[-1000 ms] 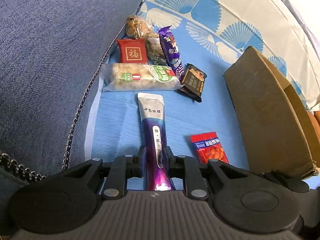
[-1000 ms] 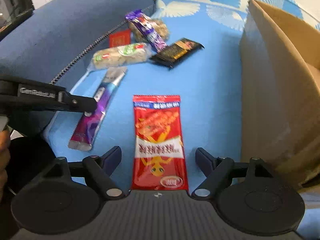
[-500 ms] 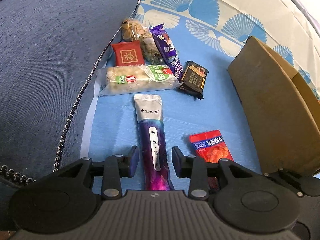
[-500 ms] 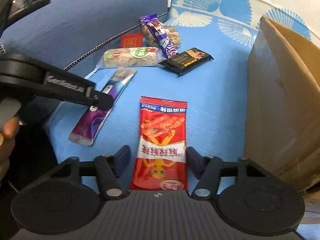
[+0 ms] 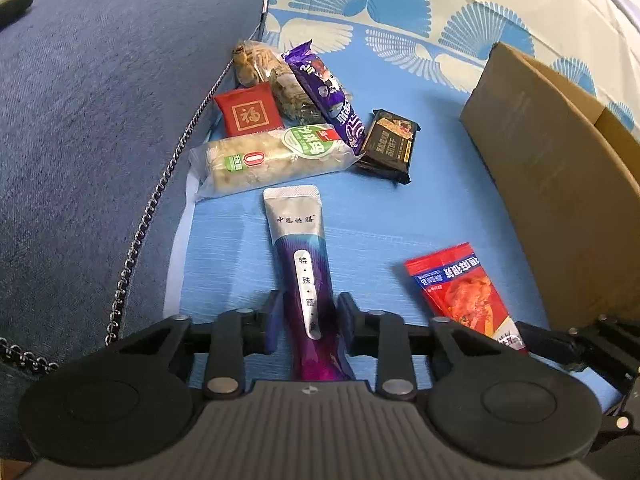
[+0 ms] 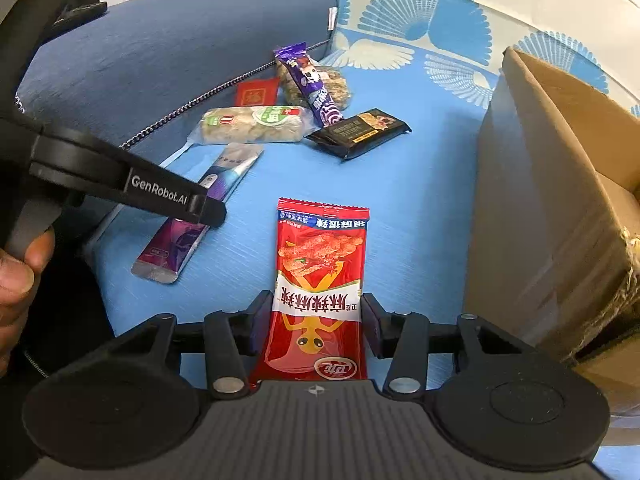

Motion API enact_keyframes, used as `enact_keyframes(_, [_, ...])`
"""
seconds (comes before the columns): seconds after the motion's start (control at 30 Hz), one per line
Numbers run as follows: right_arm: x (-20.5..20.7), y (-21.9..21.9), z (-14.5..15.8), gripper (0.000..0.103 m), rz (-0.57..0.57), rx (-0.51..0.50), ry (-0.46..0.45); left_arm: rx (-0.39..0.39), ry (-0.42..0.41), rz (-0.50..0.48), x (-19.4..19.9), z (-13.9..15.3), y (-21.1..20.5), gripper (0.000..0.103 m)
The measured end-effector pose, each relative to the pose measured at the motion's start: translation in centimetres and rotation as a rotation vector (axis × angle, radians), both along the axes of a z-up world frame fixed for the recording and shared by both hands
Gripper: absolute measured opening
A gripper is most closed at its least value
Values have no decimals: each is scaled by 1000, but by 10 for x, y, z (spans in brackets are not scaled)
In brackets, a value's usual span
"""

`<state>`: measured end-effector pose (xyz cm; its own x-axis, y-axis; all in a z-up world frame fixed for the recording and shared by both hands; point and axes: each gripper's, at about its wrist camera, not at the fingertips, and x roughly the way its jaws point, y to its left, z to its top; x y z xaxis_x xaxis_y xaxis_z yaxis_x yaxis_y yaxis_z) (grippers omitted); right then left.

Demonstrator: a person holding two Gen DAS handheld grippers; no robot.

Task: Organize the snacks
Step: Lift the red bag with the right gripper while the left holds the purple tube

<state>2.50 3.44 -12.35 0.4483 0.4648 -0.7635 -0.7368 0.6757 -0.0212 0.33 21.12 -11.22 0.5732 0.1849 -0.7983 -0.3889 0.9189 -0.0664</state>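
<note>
In the left wrist view, the purple-and-silver sachet (image 5: 298,236) is seen lying flat on the blue cloth (image 5: 420,216), well to the left of the cardboard box (image 5: 552,184), with its near end between the jaws of the left claw (image 5: 310,320). These jaws have just been closing, yet a thin gap appears to be left on each side, so nothing is gripped. If the thin, limp sachet is pinched by its edges it may buckle or be slid along the cloth rather than lifted. Little room is left on the side away from the box, where the navy cushion (image 5: 100,120) rises. In the right wrist view, the red spicy-snack packet (image 6: 320,256) lies just left of the box, its lower part between the jaws of the right claw (image 6: 318,320), which have also just been closing; the pads seem to be pressed against its edges. A slip from so narrow a hold is judged possible. The box wall stands high beside this claw, so it may be struck unless the packet is raised first. Open cloth is left between packet and sachet.
</note>
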Motion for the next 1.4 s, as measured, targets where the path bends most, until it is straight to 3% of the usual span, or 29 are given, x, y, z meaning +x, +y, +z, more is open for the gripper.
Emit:
enact_keyframes(0.13, [-2, 1, -2, 49, 3, -8, -5, 11, -26, -1, -5, 5, 0, 18])
enact_keyframes(0.27, [-3, 1, -1, 49, 1, -11, -15, -24, -49, -12, -15, 12, 1, 18])
enact_keyframes(0.37, [-2, 3, -1, 49, -8, -11, -11, -70, -31, -34, -16, 11, 0, 18])
enact_keyframes(0.43, [-1, 3, -2, 50, -11, -15, -3, -61, -16, -43, -13, 9, -3, 18])
enact_keyframes(0.7, [1, 7, -4, 52, -13, -24, 2, -17, 10, -57, -7, 2, -11, 34])
enact_keyframes(1.4, [1, 7, -6, 53, -13, -28, 1, 6, 15, -65, -3, 0, -14, 35])
